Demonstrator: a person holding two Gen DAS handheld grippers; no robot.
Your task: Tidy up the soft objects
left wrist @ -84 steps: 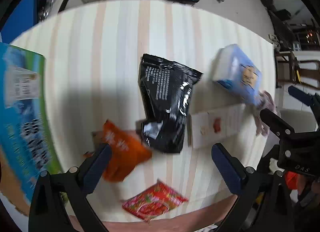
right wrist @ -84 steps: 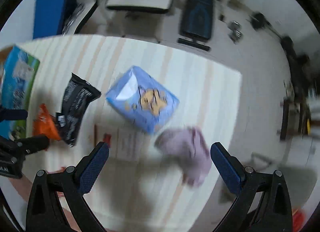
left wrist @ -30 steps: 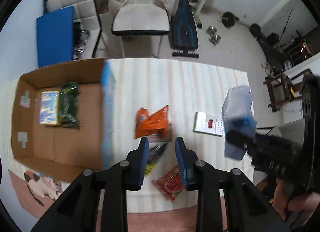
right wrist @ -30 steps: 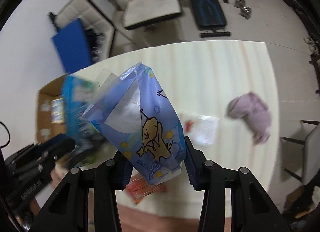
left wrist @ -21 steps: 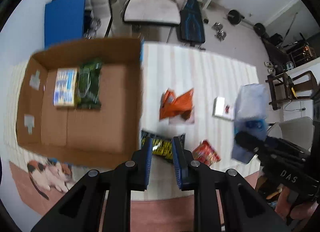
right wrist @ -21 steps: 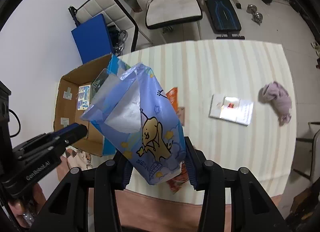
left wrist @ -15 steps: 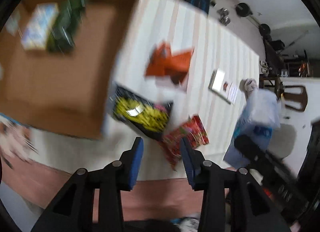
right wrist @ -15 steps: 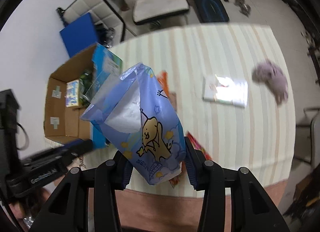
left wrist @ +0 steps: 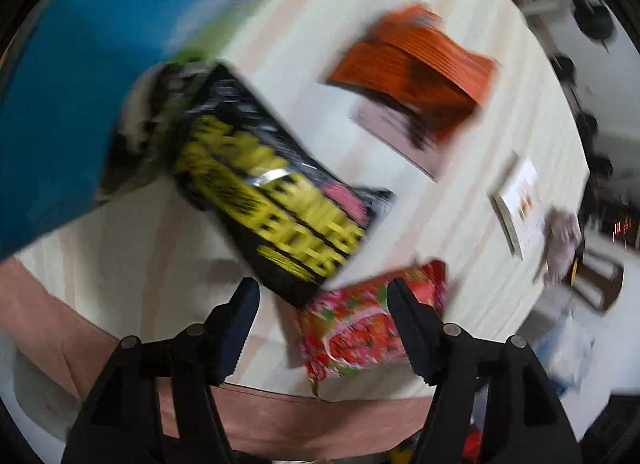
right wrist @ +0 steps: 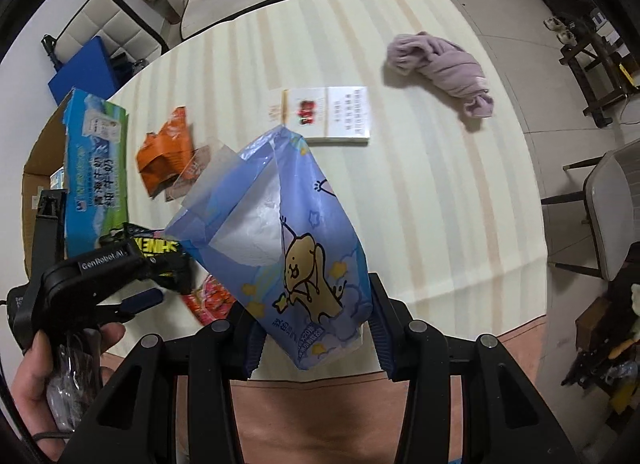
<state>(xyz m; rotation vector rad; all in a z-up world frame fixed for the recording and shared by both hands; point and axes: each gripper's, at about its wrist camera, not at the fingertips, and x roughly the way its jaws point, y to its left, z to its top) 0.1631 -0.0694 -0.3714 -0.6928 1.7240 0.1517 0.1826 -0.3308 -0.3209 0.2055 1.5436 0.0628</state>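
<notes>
My right gripper [right wrist: 316, 336] is shut on a blue tissue pack [right wrist: 288, 260] with a yellow cartoon figure and holds it above the table's near edge. My left gripper [left wrist: 324, 300] is open, its fingers apart just above a black and yellow snack bag [left wrist: 272, 192] and a red snack packet [left wrist: 368, 332] near the front edge. The left gripper also shows in the right wrist view [right wrist: 132, 296], low at the left. A lilac cloth [right wrist: 440, 60] lies at the far right of the table. The left wrist view is blurred.
An orange packet [right wrist: 168, 144] and a white booklet [right wrist: 328, 114] lie mid-table. A cardboard box [right wrist: 40, 168] with a blue printed side [right wrist: 96, 168] stands at the left edge. Chairs and gym gear stand beyond the table [right wrist: 440, 192].
My left gripper let the black and yellow bag drop beside the box, opened and swung low over the front packets. My right gripper lifted the blue tissue pack and carried it leftward.
</notes>
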